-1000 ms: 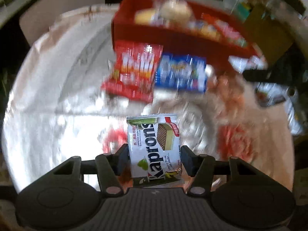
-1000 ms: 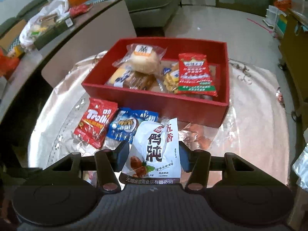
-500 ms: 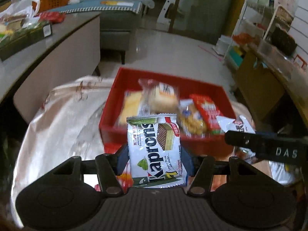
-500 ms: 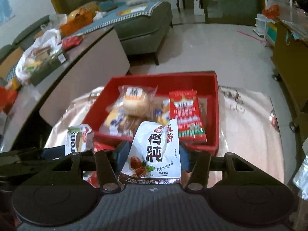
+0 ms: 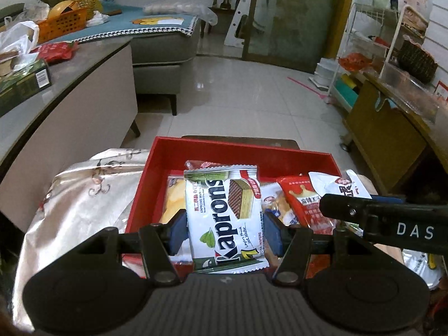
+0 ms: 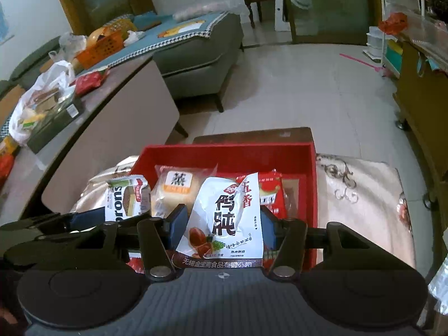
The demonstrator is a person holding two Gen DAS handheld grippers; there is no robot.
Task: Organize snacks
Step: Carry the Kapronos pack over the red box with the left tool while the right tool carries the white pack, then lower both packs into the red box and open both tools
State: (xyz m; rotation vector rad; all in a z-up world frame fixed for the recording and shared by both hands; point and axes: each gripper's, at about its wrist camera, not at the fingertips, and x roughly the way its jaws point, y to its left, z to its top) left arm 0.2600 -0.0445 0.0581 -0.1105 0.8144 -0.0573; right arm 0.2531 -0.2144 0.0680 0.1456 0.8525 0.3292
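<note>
In the left wrist view, the left gripper [image 5: 225,231] sat at the lower middle of the frame, its blue pads clamped on both sides of an upright Kaprons wafer pack [image 5: 225,218]. Behind the pack, across the middle of the frame, lay the red tray [image 5: 238,152] with a yellow packet [image 5: 173,201] at its left and a red packet [image 5: 303,204] at its right. The tray stood on a silvery cloth [image 5: 84,196] that spread to the lower left. At the right edge the right gripper [image 5: 378,218] reached in, with the white pouch [image 5: 341,189] showing above it, over the tray's right side.

In the right wrist view, the right gripper [image 6: 222,225] held the white pouch [image 6: 226,218] upright between its pads at the lower middle of the frame. The tray [image 6: 224,154] lay just behind, with a wrapped bun [image 6: 176,187] at its left and the red packet [image 6: 270,193] to the right of the pouch. At the left, the left gripper [image 6: 84,221] carried the wafer pack [image 6: 127,198] by the tray's left wall. The cloth [image 6: 358,196] covered the right of the frame.
</note>
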